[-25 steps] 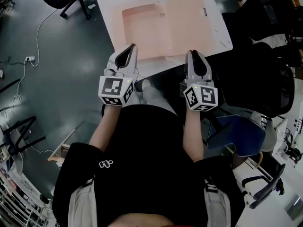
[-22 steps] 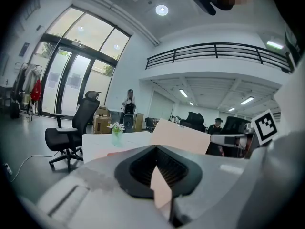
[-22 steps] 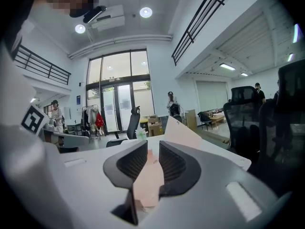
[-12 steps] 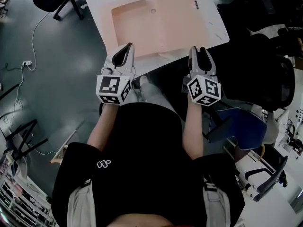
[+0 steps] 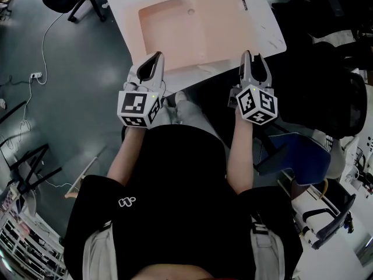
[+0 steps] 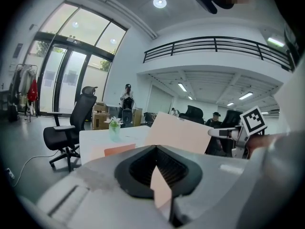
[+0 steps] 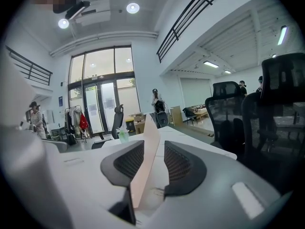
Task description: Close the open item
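The pink case [image 5: 169, 31] lies open over most of the desk [image 5: 125, 16], and its tilted lid [image 5: 233, 22] walls off the middle. A vase [image 6: 114, 129] stands at the far edge. Only narrow bare strips remain. Black chairs [image 5: 326, 92] crowd the right side. The floor [image 5: 64, 69] on the left is open, apart from 1 cable [image 5: 42, 39].

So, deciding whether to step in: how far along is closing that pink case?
Done: nothing; the flat pink folding case is open on the white table. In hand: left hand-held gripper pinches its near edge; right hand-held gripper's jaws, just closing, straddle the cover. Left: folding it shut.
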The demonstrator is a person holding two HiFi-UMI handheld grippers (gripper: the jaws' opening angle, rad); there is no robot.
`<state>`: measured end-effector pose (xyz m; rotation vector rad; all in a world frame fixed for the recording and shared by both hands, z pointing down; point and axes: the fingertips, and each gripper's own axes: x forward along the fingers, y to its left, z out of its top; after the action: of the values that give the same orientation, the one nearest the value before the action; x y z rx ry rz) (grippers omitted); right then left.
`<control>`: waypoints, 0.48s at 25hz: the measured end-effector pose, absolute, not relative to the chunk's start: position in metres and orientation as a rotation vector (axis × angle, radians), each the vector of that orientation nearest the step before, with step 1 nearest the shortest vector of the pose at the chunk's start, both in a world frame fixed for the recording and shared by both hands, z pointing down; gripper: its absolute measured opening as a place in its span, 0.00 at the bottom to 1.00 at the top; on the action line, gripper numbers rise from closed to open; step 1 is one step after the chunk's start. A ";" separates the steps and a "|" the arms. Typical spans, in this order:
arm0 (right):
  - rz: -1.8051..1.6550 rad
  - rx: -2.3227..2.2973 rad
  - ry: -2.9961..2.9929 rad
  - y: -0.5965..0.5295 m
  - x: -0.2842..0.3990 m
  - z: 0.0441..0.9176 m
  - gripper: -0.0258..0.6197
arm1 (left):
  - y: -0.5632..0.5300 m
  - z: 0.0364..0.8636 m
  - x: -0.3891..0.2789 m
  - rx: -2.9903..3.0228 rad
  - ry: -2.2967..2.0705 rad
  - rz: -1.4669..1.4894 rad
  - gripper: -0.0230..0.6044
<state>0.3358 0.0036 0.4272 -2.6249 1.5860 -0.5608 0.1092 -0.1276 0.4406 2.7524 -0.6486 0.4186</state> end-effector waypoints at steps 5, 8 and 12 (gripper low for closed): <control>-0.537 -2.609 1.598 -0.001 0.333 0.423 0.19 | -0.129 0.442 0.105 2.744 -0.662 0.424 0.02; -0.520 -2.607 1.602 -0.003 0.332 0.420 0.15 | -0.129 0.443 0.104 2.742 -0.665 0.423 0.02; -0.502 -2.621 1.616 -0.002 0.329 0.418 0.06 | -0.130 0.446 0.100 2.732 -0.676 0.423 0.02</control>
<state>0.3292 -0.0025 0.4181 -2.6209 1.6160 -0.5018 0.1002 -0.1305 0.4456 2.7321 -0.6759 0.4233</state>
